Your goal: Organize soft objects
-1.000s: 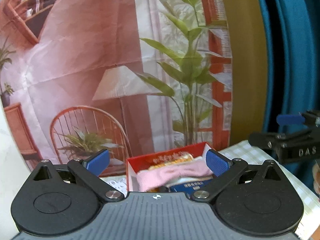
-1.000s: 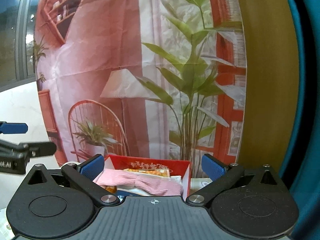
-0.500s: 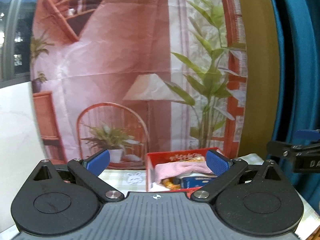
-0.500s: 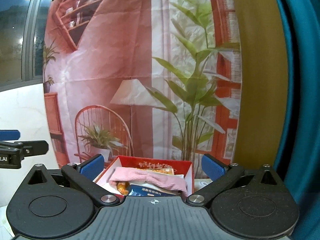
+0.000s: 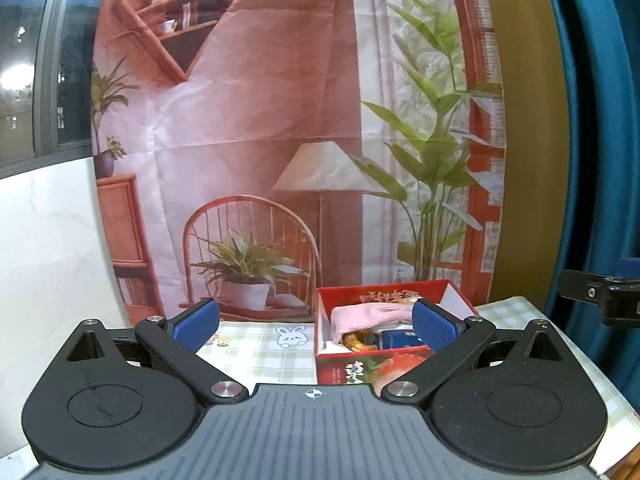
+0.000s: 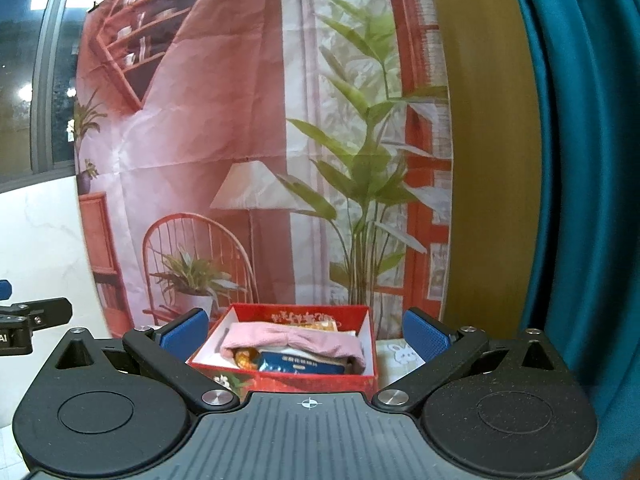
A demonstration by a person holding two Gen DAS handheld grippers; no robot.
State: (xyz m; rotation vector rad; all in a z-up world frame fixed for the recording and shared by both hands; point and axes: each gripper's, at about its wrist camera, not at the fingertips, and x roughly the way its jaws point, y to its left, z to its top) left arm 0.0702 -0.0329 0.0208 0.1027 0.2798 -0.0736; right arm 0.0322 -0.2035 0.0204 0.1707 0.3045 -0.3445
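A red cardboard box (image 5: pixel 384 294) (image 6: pixel 296 314) stands on a green checked tablecloth (image 5: pixel 256 350). A pink soft cloth (image 5: pixel 370 314) (image 6: pixel 296 338) lies draped over its contents, with a blue packet (image 6: pixel 300 364) and an orange snack bag (image 5: pixel 356 340) under it. My left gripper (image 5: pixel 316 322) is open and holds nothing; the box sits ahead, toward its right finger. My right gripper (image 6: pixel 306 330) is open too, with the box ahead between its fingers. Each gripper shows at the edge of the other's view: the right gripper (image 5: pixel 600 292) and the left gripper (image 6: pixel 32 318).
A printed backdrop (image 5: pixel 280 140) of a room with a chair, lamp and plants hangs right behind the table. A teal curtain (image 6: pixel 584 200) hangs to the right, a white marble wall (image 5: pixel 44 240) to the left. A bunny print (image 5: pixel 289 336) marks the cloth left of the box.
Both grippers have pulled back and levelled, so the box looks smaller and farther. More of the tablecloth and backdrop shows. Both stay open; the pink cloth lies as before.
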